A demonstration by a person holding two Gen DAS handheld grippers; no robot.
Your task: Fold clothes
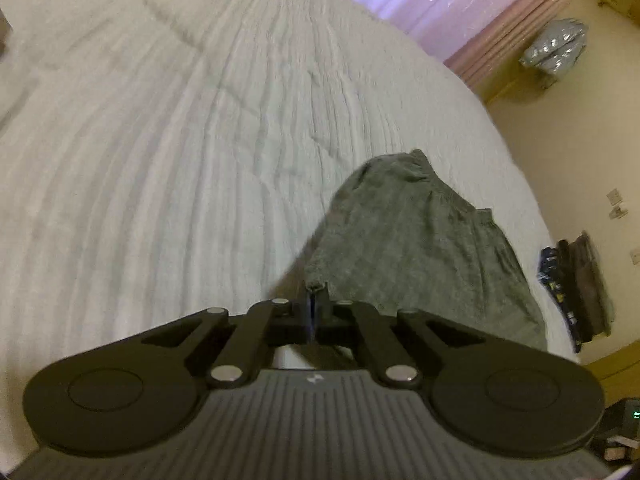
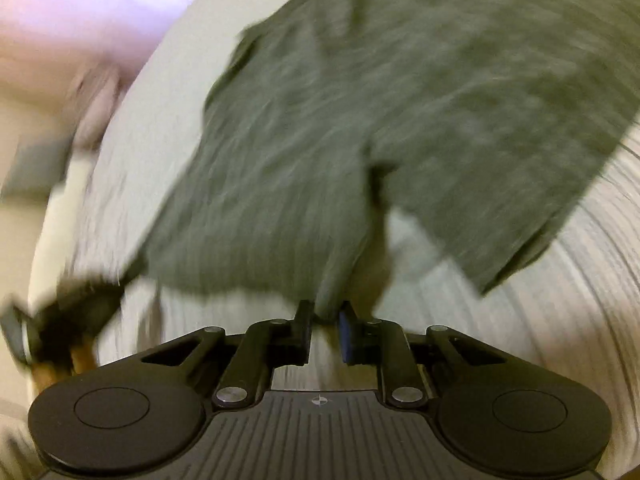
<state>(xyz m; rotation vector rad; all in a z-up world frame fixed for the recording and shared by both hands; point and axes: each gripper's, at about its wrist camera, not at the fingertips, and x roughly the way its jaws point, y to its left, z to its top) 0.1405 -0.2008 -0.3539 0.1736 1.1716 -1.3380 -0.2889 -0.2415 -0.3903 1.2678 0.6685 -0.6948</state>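
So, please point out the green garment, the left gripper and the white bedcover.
green garment [image 1: 424, 248], left wrist view, middle of the cloth
left gripper [image 1: 314, 304], left wrist view, between the fingertips
white bedcover [image 1: 160, 140], left wrist view, bare ribbed surface

A grey-green speckled garment [image 1: 420, 240] on a white bedspread [image 1: 160, 140] with thin ribbed lines, black grippers with silver round bolts and dark blue pads, pink shiny curtains [image 1: 424, 4], a pale yellow wall [image 1: 568, 128] and a silvery grey bag [image 1: 556, 46]
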